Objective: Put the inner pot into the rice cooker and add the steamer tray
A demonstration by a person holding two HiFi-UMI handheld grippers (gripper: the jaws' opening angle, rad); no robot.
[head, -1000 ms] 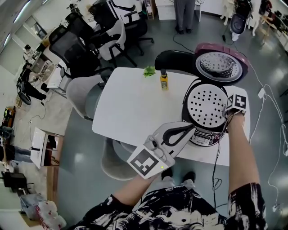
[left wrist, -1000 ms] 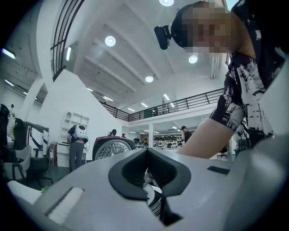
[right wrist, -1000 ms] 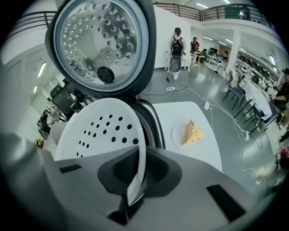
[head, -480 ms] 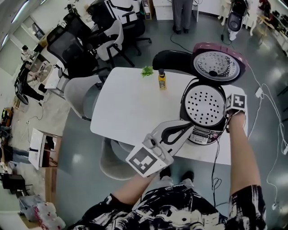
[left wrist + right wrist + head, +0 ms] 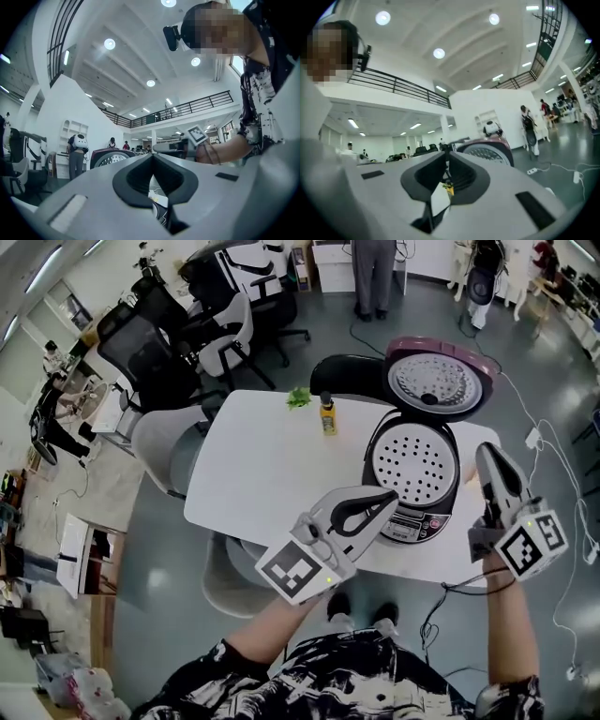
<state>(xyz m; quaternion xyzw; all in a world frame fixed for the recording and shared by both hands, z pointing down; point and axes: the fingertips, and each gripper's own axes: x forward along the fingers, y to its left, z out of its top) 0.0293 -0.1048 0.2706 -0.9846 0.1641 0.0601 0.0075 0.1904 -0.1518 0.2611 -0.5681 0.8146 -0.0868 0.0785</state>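
Head view: the steamer tray (image 5: 411, 463) is seen lying flat in the mouth of the open rice cooker (image 5: 417, 519), perforated face up and ringed by a dark rim. The inner pot is hidden beneath it, so its seating is judged, not seen. The lid (image 5: 439, 385) is stood open behind. Both placements are therefore taken as done, and nothing the task names appears to be left. The left gripper (image 5: 392, 494) is held near the cooker's front, its jaws pressed together on nothing. The right gripper (image 5: 486, 454) is held off to the cooker's right, apart from the tray. Its jaws have just been closing and are met tip to tip, with nothing between them. A bottle (image 5: 327, 415) and a green sprig (image 5: 298, 397) are left on the table (image 5: 262, 474).
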